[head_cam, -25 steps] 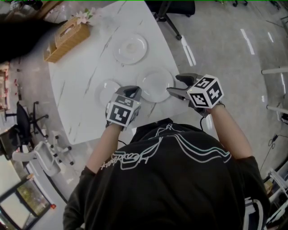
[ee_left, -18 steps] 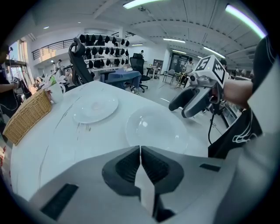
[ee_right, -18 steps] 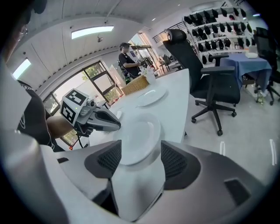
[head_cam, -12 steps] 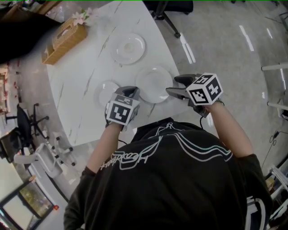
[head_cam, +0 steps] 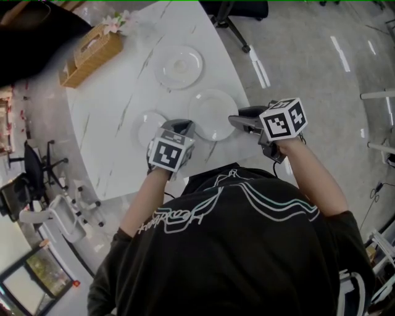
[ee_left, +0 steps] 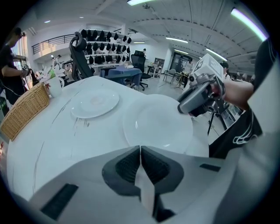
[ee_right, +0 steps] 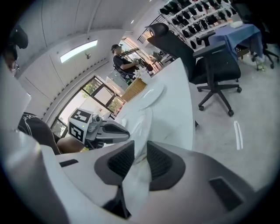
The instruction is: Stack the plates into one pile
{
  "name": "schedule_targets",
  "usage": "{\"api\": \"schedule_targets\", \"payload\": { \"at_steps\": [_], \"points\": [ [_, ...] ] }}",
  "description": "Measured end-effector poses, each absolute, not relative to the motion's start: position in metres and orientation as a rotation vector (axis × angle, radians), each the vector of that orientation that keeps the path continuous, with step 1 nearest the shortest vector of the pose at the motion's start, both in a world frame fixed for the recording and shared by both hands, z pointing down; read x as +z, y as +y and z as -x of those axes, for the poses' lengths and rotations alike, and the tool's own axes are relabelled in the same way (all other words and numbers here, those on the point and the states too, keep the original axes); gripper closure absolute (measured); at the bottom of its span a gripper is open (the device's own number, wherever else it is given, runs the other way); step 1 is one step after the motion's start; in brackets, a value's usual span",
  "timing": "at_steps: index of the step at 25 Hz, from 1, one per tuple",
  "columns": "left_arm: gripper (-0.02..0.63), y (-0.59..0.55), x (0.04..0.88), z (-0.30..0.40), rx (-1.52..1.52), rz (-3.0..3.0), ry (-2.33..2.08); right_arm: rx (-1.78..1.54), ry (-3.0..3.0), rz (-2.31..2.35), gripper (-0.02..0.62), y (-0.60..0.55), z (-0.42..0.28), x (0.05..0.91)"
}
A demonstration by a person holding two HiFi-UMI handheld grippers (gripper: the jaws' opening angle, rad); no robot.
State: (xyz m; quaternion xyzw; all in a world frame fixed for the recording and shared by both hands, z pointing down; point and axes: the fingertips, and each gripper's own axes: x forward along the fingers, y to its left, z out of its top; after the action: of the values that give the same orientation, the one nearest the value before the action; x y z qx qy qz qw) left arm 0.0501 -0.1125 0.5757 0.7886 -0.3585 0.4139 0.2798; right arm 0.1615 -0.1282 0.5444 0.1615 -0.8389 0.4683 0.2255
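Three white plates lie on the marble table [head_cam: 111, 105]: a far plate [head_cam: 178, 66], a middle plate [head_cam: 212, 115] and a small plate [head_cam: 148, 128] on the left. My right gripper [head_cam: 237, 120] reaches the middle plate's right rim. In the right gripper view its jaws are closing, and the plate's rim [ee_right: 142, 127] fills the gap between the pads. My left gripper [head_cam: 179, 128] hovers between the small and middle plates, shut with nothing in it. The left gripper view shows the middle plate [ee_left: 157, 122], the far plate [ee_left: 95, 102] and the right gripper [ee_left: 186, 105].
A wicker basket [head_cam: 92, 52] with flowers [head_cam: 114, 23] stands at the table's far left corner. An office chair [head_cam: 231, 18] sits beyond the far edge. The table's curved right edge runs just under my right gripper. A person [ee_right: 120, 57] stands in the background.
My right gripper has rolled and its jaws have narrowed around the middle plate's rim. The left gripper and the plates have stayed where they were.
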Motion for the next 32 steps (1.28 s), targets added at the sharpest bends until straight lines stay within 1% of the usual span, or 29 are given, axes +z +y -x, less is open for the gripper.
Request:
{"api": "schedule_targets", "payload": {
  "at_steps": [1, 4, 11, 16, 20, 32],
  "points": [
    [0.575, -0.114, 0.576, -0.050, 1.104, -2.115, -0.962, 1.303, -2.314, -0.454, 0.495, -0.130, -0.161, 0.544],
    [0.576, -0.115, 0.576, -0.048, 1.086, -2.107, -0.965, 1.350, -2.301, -0.473, 0.506, -0.133, -0.159, 0.544],
    [0.575, -0.119, 0.559, -0.034, 0.953, -2.115, -1.035, 1.511, -2.299, -0.521, 0.556, -0.144, -0.158, 0.535],
    [0.576, -0.121, 0.538, -0.004, 0.835, -2.125, -1.124, 1.553, -2.317, -0.547, 0.557, -0.151, -0.154, 0.522],
    [0.577, -0.115, 0.520, 0.031, 0.740, -2.112, -1.217, 1.602, -2.340, -0.550, 0.557, -0.152, -0.136, 0.508],
    [0.576, -0.092, 0.465, 0.143, 0.530, -2.018, -1.415, 1.631, -2.357, -0.429, 0.557, -0.134, -0.035, 0.469]
  ]
}}
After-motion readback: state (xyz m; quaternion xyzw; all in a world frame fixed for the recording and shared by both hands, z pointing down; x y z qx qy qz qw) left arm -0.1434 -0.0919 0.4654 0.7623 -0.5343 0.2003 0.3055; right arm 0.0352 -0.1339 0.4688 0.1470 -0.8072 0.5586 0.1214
